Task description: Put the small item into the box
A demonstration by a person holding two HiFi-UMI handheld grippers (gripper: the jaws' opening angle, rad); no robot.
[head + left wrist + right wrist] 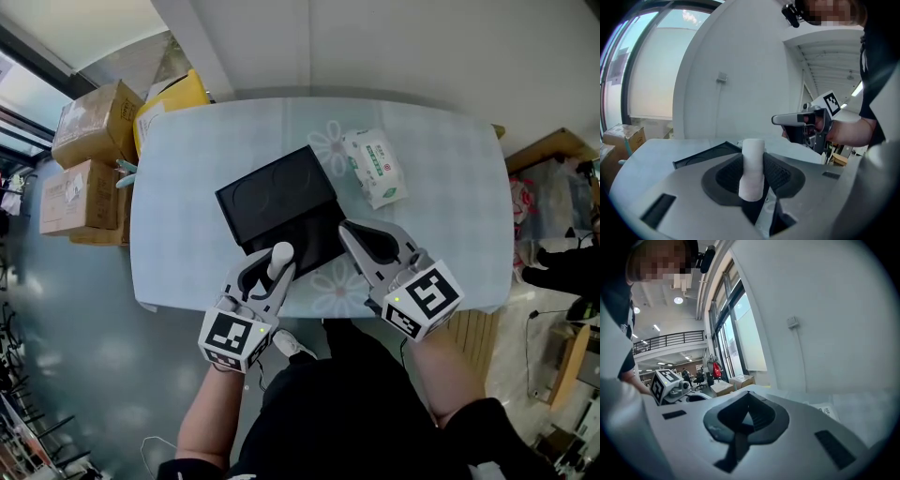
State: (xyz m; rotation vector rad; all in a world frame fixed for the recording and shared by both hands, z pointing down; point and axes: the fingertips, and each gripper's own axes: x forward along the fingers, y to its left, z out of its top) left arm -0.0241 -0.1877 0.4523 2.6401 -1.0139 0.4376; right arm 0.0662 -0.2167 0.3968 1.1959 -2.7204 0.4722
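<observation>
A small white cylinder-shaped item [279, 260] [753, 168] stands upright between the pads of my left gripper [271, 270] [753, 163], which is shut on it near the table's front edge. Just beyond it lies the open black box [279, 202] [707, 153], flat on the table with round recesses in one half. My right gripper [360, 240] [748, 397] hovers over the box's front right corner, jaws together and holding nothing. In the left gripper view, the right gripper [790, 119] shows off to the right, held by a hand.
The table [187, 159] carries a pale patterned cloth. A pack of tissues [375, 167] [826, 411] lies right of the box. Cardboard boxes [86, 150] and a yellow bag [173, 97] stand on the floor at the table's left end. A white wall rises behind the table.
</observation>
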